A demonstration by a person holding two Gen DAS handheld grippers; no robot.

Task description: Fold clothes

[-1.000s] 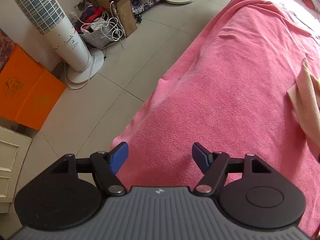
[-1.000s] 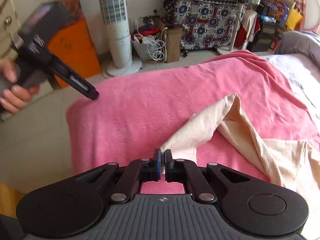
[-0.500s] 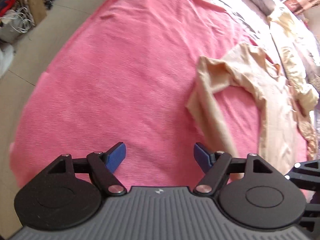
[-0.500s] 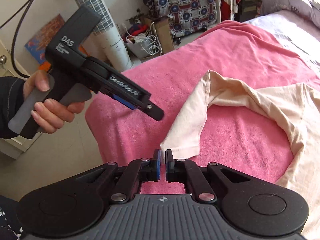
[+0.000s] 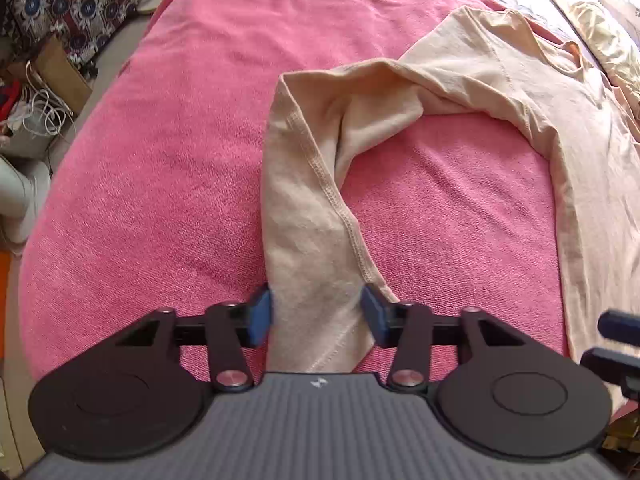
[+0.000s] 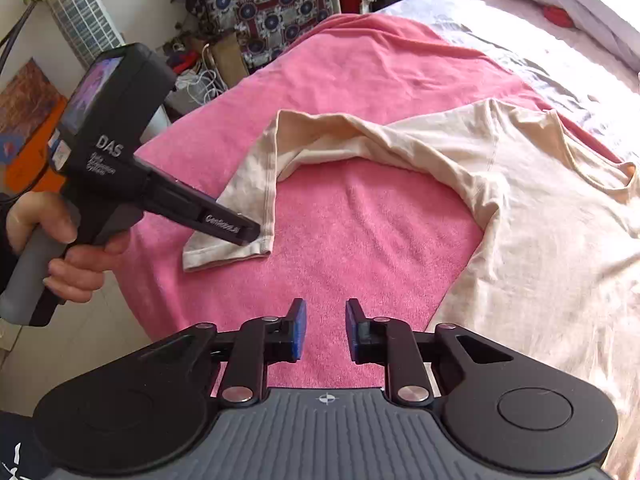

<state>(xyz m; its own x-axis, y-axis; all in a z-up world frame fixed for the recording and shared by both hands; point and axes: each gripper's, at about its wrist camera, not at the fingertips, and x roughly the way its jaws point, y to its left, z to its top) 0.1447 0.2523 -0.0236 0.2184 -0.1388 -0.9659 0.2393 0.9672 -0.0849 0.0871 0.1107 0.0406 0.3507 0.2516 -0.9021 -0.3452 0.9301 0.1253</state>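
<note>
A beige long-sleeved shirt (image 6: 536, 216) lies spread on a pink towel blanket (image 6: 360, 240) that covers the near part of a bed. Its body rests to the right, with the neckline toward the far side, and one long sleeve (image 5: 304, 208) runs out from the shoulder, bends sharply and comes back toward the blanket's near edge. The left gripper (image 5: 316, 312) sits right at that sleeve's cuff end: its blue-padded fingers (image 5: 260, 312) stand apart on either side of the cloth, each pad just at the sleeve's edge, with the fabric lying loose between them – straddled, not pinched. In the right wrist view the same tool shows as a black pistol-grip device marked "DAS", held in a bare hand (image 6: 68, 248), its tip down on the cuff (image 6: 228, 248). The right gripper (image 6: 323, 330) hovers over bare pink blanket near the bed's front edge, its jaws parted by a moderate gap and holding nothing; the shirt's hem side lies just to its right, apart from the pads. Beyond the pink blanket the bed shows a pale grey-white sheet (image 6: 520, 32) – and, in the left wrist view, a shiny gold fabric (image 5: 592, 12) at the far right. Off the bed to the left stand a white tower fan (image 6: 80, 20), a patterned cloth-covered piece of furniture (image 6: 264, 4), and a tangle of white cables (image 6: 200, 84) on the tiled floor.
</note>
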